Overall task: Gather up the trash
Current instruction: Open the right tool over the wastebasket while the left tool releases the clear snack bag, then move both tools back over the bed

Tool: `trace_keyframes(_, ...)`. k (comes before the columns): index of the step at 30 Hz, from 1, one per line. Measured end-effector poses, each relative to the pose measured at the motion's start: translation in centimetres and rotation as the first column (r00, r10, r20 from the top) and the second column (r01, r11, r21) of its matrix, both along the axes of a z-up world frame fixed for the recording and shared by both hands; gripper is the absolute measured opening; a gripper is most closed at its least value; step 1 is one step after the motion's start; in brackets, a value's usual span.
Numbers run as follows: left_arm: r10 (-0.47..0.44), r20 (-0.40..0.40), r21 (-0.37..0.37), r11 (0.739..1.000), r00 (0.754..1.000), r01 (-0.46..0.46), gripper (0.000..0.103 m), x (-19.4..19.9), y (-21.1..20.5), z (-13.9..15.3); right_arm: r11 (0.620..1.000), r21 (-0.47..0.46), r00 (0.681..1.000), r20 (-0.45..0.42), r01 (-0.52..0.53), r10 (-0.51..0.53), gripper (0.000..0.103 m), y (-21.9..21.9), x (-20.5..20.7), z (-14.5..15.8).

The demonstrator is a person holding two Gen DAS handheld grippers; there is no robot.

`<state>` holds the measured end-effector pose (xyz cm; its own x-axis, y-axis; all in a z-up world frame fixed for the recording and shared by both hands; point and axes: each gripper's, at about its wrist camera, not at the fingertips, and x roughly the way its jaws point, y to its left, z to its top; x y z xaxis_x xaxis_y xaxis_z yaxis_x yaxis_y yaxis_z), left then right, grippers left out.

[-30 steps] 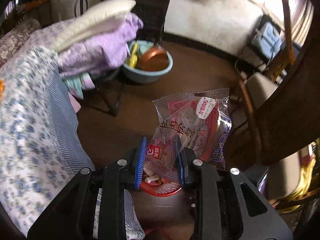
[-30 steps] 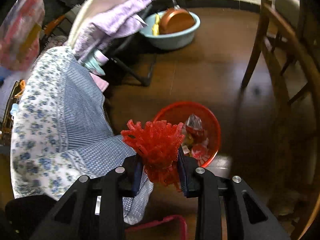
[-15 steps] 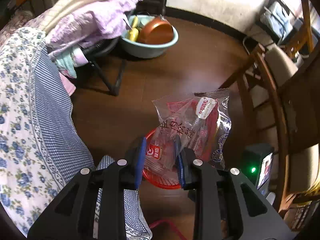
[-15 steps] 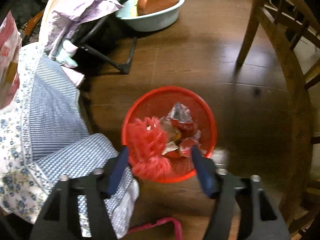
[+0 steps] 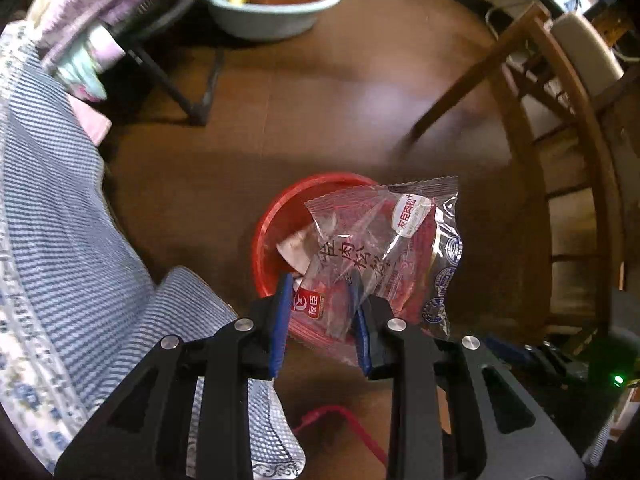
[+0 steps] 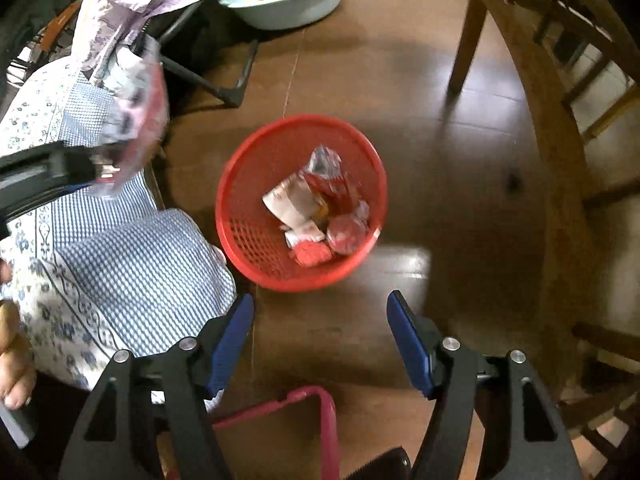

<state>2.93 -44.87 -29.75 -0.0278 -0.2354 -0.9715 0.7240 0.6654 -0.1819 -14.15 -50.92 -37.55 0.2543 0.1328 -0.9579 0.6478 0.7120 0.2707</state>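
Note:
A red mesh basket (image 6: pixel 256 236) stands on the brown floor and holds several wrappers, with a red foam net (image 6: pixel 314 254) lying among them. My right gripper (image 6: pixel 320 320) hangs open just in front of the basket, nothing between its blue pads. My left gripper (image 5: pixel 320 300) is shut on a clear snack wrapper (image 5: pixel 384 256) with red print, held right over the basket (image 5: pixel 272 216). In the right wrist view that wrapper (image 6: pixel 132 120) shows blurred at the left, in the left gripper.
A bed with blue checked and flowered sheets (image 6: pixel 120 264) borders the basket on the left. A wooden chair (image 6: pixel 540 80) stands to the right. A pale blue basin (image 6: pixel 288 4) with a brown bowl sits at the back. A pink frame (image 6: pixel 304 404) lies near the bottom.
My right gripper opened and the red foam net dropped into the basket. My left gripper came down with the wrapper and tilted to hang over the basket.

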Motion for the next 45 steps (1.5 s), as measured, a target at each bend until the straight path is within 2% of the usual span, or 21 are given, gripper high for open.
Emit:
trace_keyframes(3, -0.022, -0.03, 0.02, 1.0, 0.999, 0.023, 0.031, -0.4, -0.6, -1.4, 1.0, 0.025, 1.0, -0.016, 0.004, -0.003, 0.068, 0.2, -0.7, -0.6)
trace_keyframes(6, -0.019, -0.099, 0.014, 1.0, 0.995, 0.02, 0.034, -0.4, -1.0, -2.2, 0.999, 0.032, 1.0, -0.026, 0.002, -0.001, 0.068, 0.3, -1.2, -0.7)
trace_keyframes(8, -0.025, -0.109, 0.012, 1.0, 0.994, 0.026, 0.047, -0.5, -1.2, -2.2, 0.999, 0.034, 1.0, -0.027, 0.002, -0.001, 0.068, 0.3, -1.4, -0.7)
trace_keyframes(9, -0.026, -0.103, 0.014, 1.0, 0.994, 0.028, 0.05, -0.6, -1.3, -2.1, 0.999, 0.034, 1.0, -0.026, 0.002, -0.002, 0.068, 0.3, -1.4, -0.6)
trace_keyframes(11, -0.021, -0.08, 0.017, 1.0, 0.997, 0.023, 0.068, -0.8, -1.4, -1.8, 0.999, 0.033, 1.0, -0.021, 0.0, 0.0, 0.068, 0.5, -1.3, -0.5)
trace_keyframes(14, -0.005, -0.083, 0.009, 1.0, 0.997, 0.006, 0.074, -0.5, -1.3, -1.5, 0.999, 0.029, 1.0, -0.014, -0.013, 0.014, 0.068, 0.6, -0.9, -0.1)
trace_keyframes(17, 0.017, -0.104, -0.022, 1.0, 0.994, -0.019, 0.074, -0.1, -1.3, -0.5, 0.999, 0.023, 1.0, -0.006, -0.026, 0.026, 0.068, 0.8, -0.7, 0.6)
trace_keyframes(20, 0.03, -0.1, -0.087, 0.995, 0.995, -0.039, 0.075, 0.2, -1.4, 1.6, 0.999, 0.011, 0.999, 0.0, -0.032, 0.032, 0.068, 1.0, -0.7, 1.4)
trace_keyframes(24, 0.054, -0.029, -0.15, 0.987, 0.998, -0.057, 0.08, 0.4, -0.9, 5.0, 0.999, -0.013, 0.999, 0.013, -0.045, 0.045, 0.068, 1.2, -0.6, 3.2)
trace_keyframes(30, 0.101, 0.002, -0.187, 0.977, 0.995, -0.099, 0.081, 0.4, 1.2, 7.9, 0.996, -0.073, 0.998, 0.049, -0.042, 0.046, 0.069, 1.4, -0.7, 7.1)
trace_keyframes(33, 0.138, 0.032, -0.248, 0.961, 0.99, -0.126, 0.081, 0.1, 3.0, 10.9, 0.99, -0.14, 0.996, 0.074, -0.028, 0.039, 0.077, 1.9, -0.9, 9.8)
trace_keyframes(36, 0.162, 0.075, -0.344, 0.93, 0.984, -0.127, 0.083, -0.5, 5.5, 15.1, 0.974, -0.224, 0.993, 0.107, -0.023, 0.048, 0.084, 2.7, -1.0, 12.8)
trace_keyframes(38, 0.192, 0.151, -0.407, 0.906, 0.97, -0.116, 0.095, -1.1, 7.8, 18.7, 0.96, -0.279, 0.989, 0.131, -0.031, 0.07, 0.086, 3.6, -0.7, 14.9)
trace_keyframes(40, 0.229, 0.237, -0.449, 0.888, 0.944, -0.103, 0.096, -1.7, 10.3, 21.8, 0.949, -0.311, 0.985, 0.148, -0.044, 0.094, 0.089, 4.7, -0.2, 16.6)
trace_keyframes(42, 0.255, 0.285, -0.465, 0.879, 0.924, -0.1, 0.096, -1.9, 12.4, 23.8, 0.943, -0.327, 0.976, 0.175, -0.064, 0.128, 0.09, 5.9, 0.6, 18.3)
trace_keyframes(45, 0.32, 0.359, -0.478, 0.87, 0.877, -0.122, 0.096, -1.3, 17.5, 26.7, 0.932, -0.346, 0.955, 0.227, -0.106, 0.193, 0.09, 8.3, 2.5, 21.0)
